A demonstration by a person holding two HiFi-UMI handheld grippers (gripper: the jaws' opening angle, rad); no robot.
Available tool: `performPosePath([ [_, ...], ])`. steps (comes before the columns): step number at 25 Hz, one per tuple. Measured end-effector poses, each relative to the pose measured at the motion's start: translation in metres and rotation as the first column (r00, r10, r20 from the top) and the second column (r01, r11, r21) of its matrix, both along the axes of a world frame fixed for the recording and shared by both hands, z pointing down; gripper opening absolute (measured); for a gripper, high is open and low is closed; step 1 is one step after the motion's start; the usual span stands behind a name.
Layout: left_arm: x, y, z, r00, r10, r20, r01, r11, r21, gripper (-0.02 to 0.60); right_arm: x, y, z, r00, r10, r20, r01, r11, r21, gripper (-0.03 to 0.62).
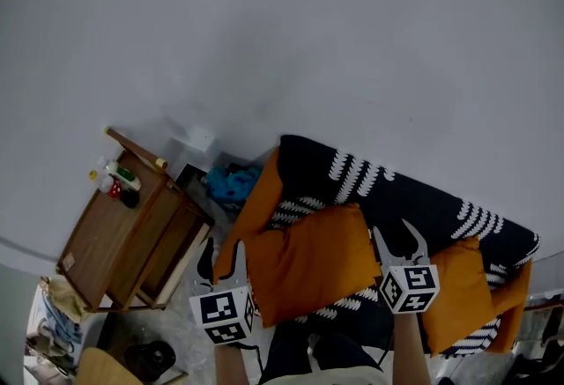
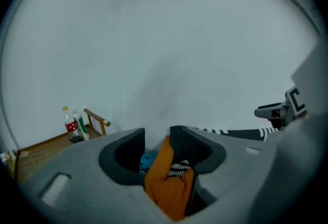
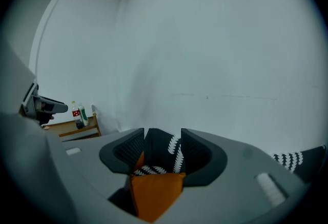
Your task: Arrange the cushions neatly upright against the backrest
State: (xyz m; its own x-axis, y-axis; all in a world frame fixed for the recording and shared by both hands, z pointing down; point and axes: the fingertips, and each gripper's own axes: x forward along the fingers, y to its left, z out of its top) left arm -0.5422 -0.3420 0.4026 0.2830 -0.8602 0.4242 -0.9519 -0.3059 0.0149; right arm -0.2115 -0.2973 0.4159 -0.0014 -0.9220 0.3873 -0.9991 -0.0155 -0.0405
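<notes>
The whole sofa shows only in the head view, its black throw with white leaf stripes point(image 1: 414, 198) running from the centre to the right edge of the frame. Two cushions lie on it. The middle orange fabric cushion point(image 1: 308, 262) sits at lower centre with its broad face to the camera and its top edge against the covered backrest; the right-hand orange fabric cushion point(image 1: 460, 285) rests at lower right, also against the backrest; whether either stands upright I cannot tell.

In that view the left gripper point(image 1: 226, 262) sits at the middle cushion's left edge; the right gripper point(image 1: 398, 244) is at its right edge, between the two cushions.

The left gripper view shows its jaws well apart, both ribbed pads bare; orange fabric lies in the gap, but neither pad presses on it. Beyond the gap is a crumpled blue cloth point(image 2: 148, 160), which the right gripper view lacks. The right gripper view also shows parted, bare pads; the black throw stands between them and a cushion corner lies below, unheld. Each gripper view catches the other gripper at its edge.

Counted: two grippers, two cushions, one sofa, one blue cloth, one brown wooden side table point(image 1: 115, 238) at the left — and two plastic bottles point(image 2: 74, 125) standing on it.
</notes>
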Motion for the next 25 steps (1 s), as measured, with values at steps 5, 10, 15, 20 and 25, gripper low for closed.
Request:
performPosePath([
  [5, 0.001, -0.014, 0.033, 1.0, -0.002, 0.012, 0.002, 0.998, -0.063, 0.222, 0.007, -0.017, 0.033, 1.0, -0.003, 0.004, 0.003, 0.997, -0.073, 0.233],
  [10, 0.003, -0.02, 0.077, 0.999, -0.024, 0.027, 0.028, 0.988, -0.151, 0.222, 0.015, -0.029, 0.069, 0.999, -0.032, 0.011, 0.034, 0.989, -0.146, 0.233],
  [15, 0.014, -0.02, 0.12, 0.998, -0.025, 0.051, 0.036, 0.972, -0.231, 0.222, 0.03, -0.036, 0.111, 0.998, -0.053, 0.023, 0.057, 0.972, -0.229, 0.233],
  [20, 0.019, -0.021, 0.159, 0.996, -0.035, 0.08, 0.058, 0.951, -0.303, 0.222, 0.034, -0.048, 0.156, 0.994, -0.09, 0.061, 0.104, 0.949, -0.299, 0.226],
  [25, 0.024, -0.028, 0.204, 0.994, -0.023, 0.109, 0.061, 0.93, -0.363, 0.222, 0.044, -0.065, 0.206, 0.989, -0.134, 0.062, 0.147, 0.921, -0.361, 0.219],
])
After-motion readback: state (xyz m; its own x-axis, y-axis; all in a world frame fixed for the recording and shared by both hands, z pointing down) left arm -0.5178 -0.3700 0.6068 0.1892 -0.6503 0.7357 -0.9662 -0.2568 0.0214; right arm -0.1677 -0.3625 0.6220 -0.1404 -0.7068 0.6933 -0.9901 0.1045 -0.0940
